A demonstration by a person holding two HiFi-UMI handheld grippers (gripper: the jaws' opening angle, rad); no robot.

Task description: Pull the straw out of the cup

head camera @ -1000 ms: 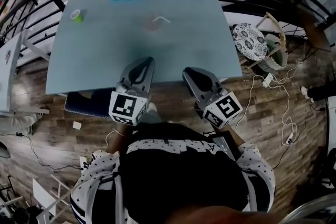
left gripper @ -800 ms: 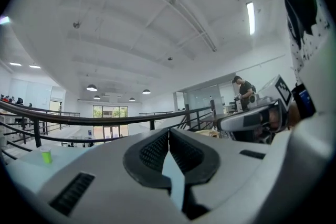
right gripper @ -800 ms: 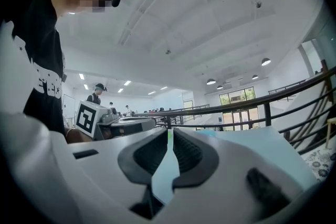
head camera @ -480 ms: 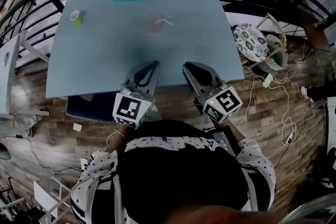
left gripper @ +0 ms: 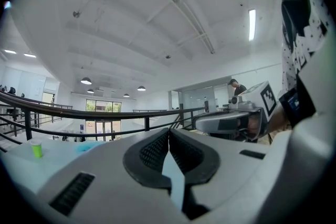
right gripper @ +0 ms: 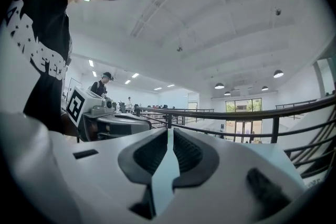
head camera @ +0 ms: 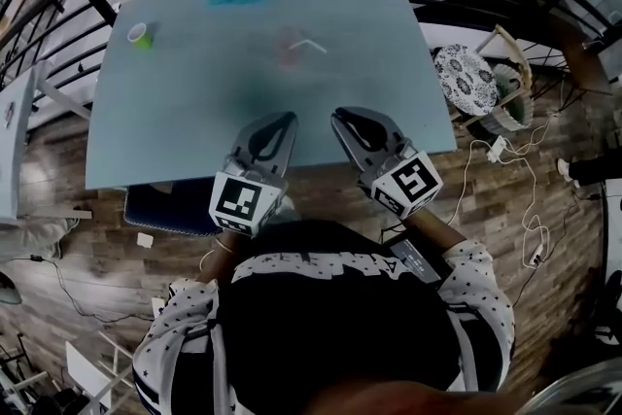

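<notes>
Left gripper [head camera: 281,120], jaws closed together on nothing, and right gripper [head camera: 342,116], jaws drawn to a thin slit with nothing between them, are both held over the near edge of the blue table [head camera: 185,102]. Clear, faintly pink cup [head camera: 288,51] stands toward the far edge, well apart from both grippers, with the white straw [head camera: 313,43] leaning out of it to the right. Small green cup [head camera: 143,33] sits at the far left corner.
</notes>
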